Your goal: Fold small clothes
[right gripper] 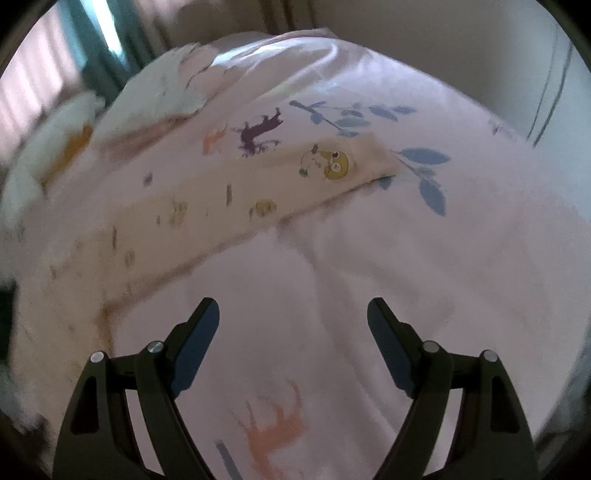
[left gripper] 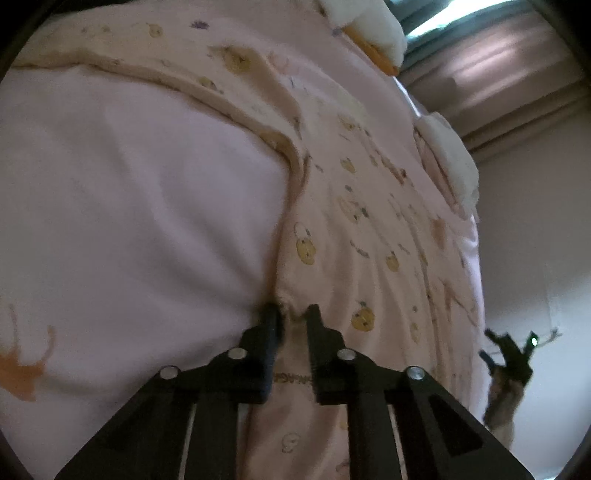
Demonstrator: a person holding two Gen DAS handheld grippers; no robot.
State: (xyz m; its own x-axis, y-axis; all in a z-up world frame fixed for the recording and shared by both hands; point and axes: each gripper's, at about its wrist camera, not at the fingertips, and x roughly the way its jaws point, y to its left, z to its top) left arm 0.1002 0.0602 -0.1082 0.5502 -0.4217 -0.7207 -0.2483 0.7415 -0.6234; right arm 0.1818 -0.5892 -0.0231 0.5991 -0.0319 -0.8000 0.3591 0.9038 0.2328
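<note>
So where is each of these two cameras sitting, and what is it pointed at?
Left wrist view: sits on the left gripper, looking down its fingers, shut on the edge of a printed garment on the bed sheet; the right gripper shows far right.
Right wrist view: sits on the right gripper, open above the sheet, facing the garment's sleeve.
Shared: garment, sheet, curtains.

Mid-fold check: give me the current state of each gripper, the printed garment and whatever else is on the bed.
left gripper: shut on the garment's edge.
right gripper: open, nothing between the fingers, over bare bedsheet.
printed garment: spread on the bed, wrinkled, not yet folded; a sleeve or leg lies stretched out.
bedsheet: rumpled under the garment.
white clothes: heaped at the bed's far side.
</note>
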